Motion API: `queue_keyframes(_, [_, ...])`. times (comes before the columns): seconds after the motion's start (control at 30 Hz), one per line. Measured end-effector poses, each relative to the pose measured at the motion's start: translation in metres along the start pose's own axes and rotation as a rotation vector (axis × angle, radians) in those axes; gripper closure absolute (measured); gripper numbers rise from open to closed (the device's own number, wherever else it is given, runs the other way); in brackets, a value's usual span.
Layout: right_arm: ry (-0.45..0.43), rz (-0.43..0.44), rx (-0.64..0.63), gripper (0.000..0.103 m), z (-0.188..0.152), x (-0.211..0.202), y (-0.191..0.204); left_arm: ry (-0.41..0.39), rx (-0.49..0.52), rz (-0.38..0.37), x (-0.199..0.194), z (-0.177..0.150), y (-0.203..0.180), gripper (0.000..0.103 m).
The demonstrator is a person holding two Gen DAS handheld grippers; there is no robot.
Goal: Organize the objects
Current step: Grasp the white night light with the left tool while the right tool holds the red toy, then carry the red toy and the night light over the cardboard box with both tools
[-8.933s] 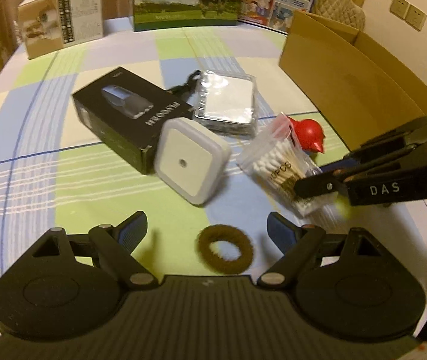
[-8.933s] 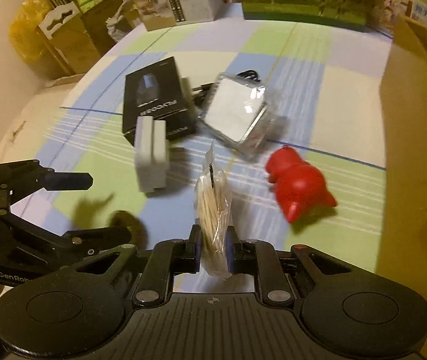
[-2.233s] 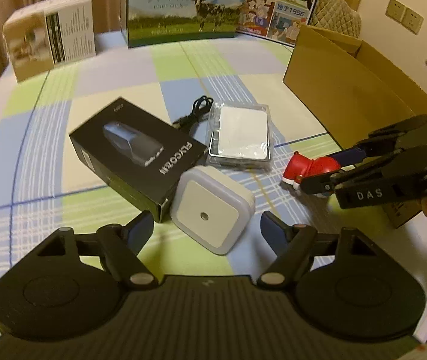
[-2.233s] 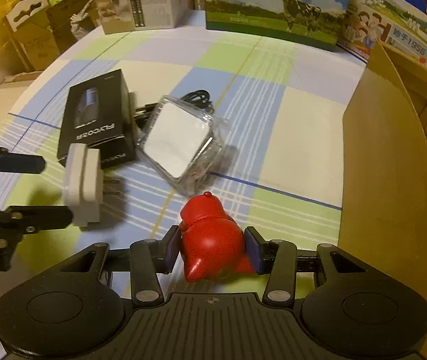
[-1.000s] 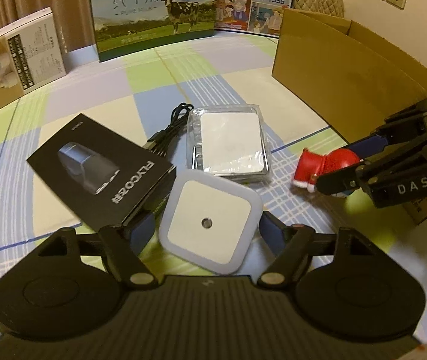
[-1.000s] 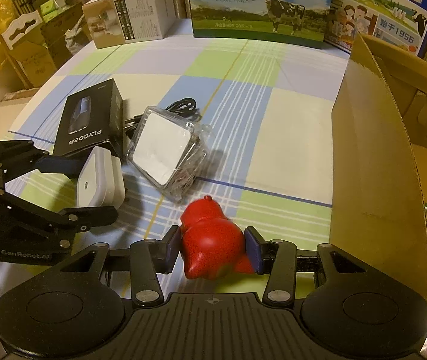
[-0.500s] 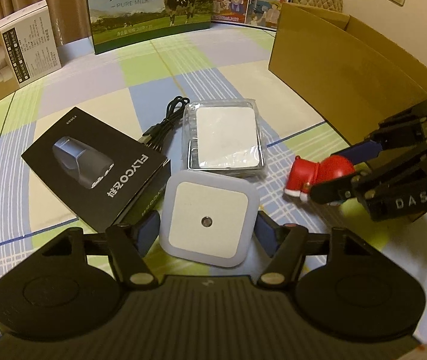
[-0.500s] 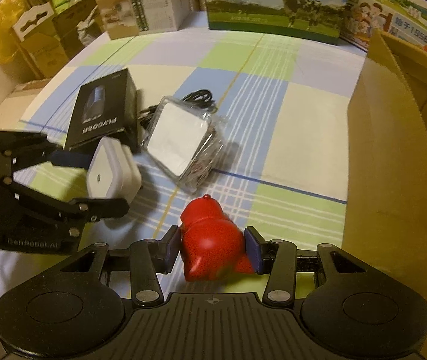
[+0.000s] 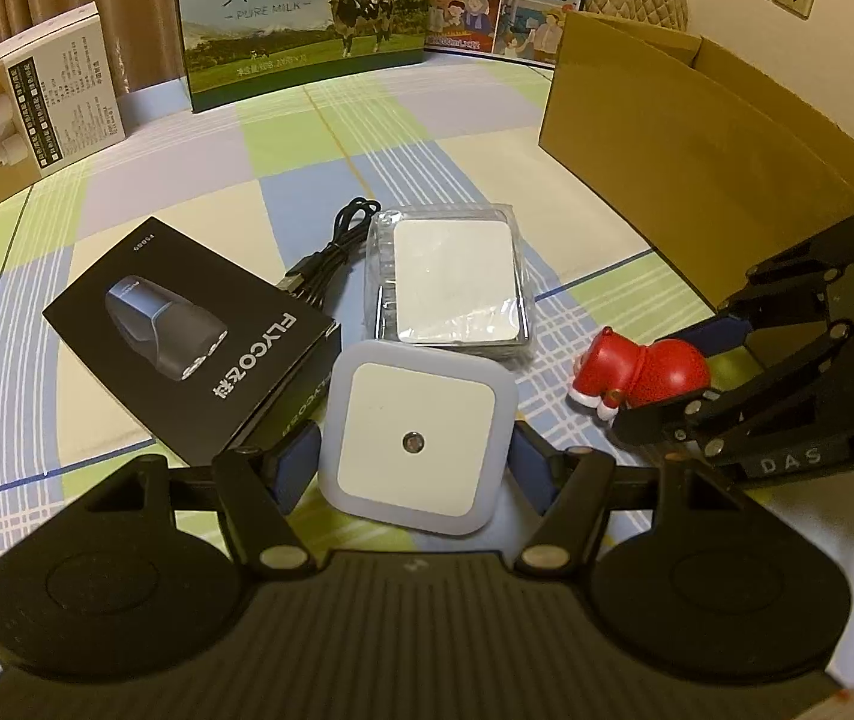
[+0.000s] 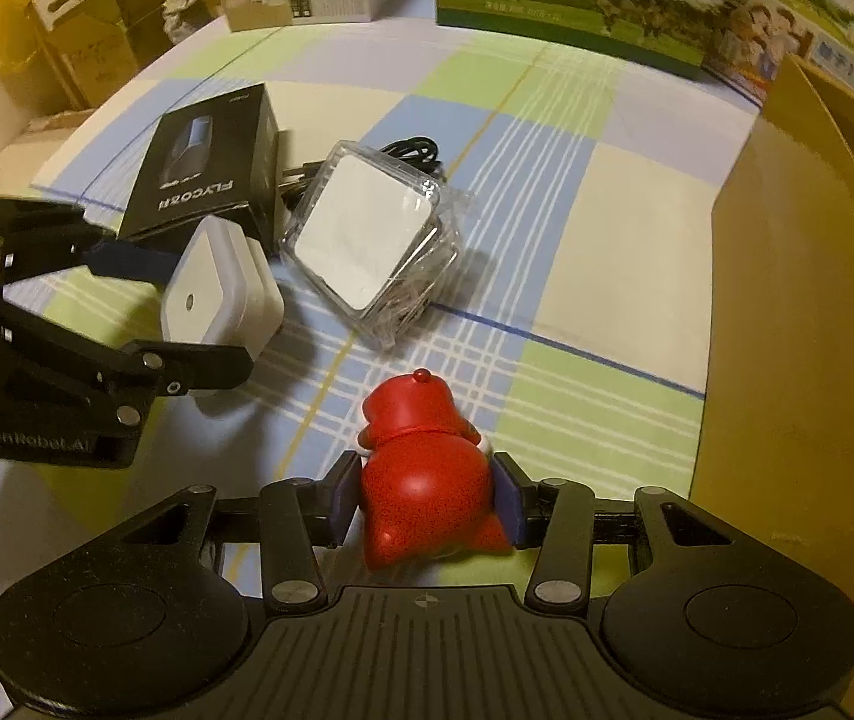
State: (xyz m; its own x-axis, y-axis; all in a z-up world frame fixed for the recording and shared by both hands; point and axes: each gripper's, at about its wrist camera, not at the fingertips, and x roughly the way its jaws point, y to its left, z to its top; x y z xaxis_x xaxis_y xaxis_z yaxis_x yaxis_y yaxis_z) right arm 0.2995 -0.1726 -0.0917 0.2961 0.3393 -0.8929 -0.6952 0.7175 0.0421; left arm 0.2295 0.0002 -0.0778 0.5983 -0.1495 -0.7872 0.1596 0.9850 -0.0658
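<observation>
My left gripper (image 9: pixel 417 462) is shut on a white square night light (image 9: pixel 417 441) and holds it just above the table; it also shows in the right wrist view (image 10: pixel 216 294). My right gripper (image 10: pixel 425 498) is shut on a red toy figure (image 10: pixel 420 480), seen from the side in the left wrist view (image 9: pixel 637 375). A black FLYCO box (image 9: pixel 186 324), a black cable (image 9: pixel 330 255) and a clear plastic case (image 9: pixel 451 282) lie on the checked tablecloth. An open cardboard box (image 9: pixel 697 138) stands at the right.
Two milk cartons (image 9: pixel 300 18) and a white product box (image 9: pixel 30 114) stand along the table's far edge. The cardboard box wall (image 10: pixel 805 330) is close on my right gripper's right. Stacked boxes (image 10: pixel 84 18) stand beyond the table at the left.
The left gripper's fingers have closed onto the night light and lifted it slightly. The right gripper still holds the red toy, now raised a little. The cotton swabs and hair tie are no longer in view.
</observation>
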Motion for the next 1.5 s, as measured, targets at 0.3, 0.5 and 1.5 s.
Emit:
queue_keyframes(0.3, [-0.065,-0.028,0.001,0.060,0.005,-0.018,0.005,-0.037,-0.077,0.011,-0.015,0.005,0.007,0.040])
queue_keyframes(0.5, [-0.114,-0.035,0.032,0.060,0.008,-0.031,0.002,-0.040,-0.135,0.038,-0.027,0.006,0.014,0.040])
queue_keyframes(1.5, [-0.381,-0.050,0.115,0.060,-0.015,-0.135,0.013,-0.161,-0.252,0.128,-0.117,0.018,-0.046,0.040])
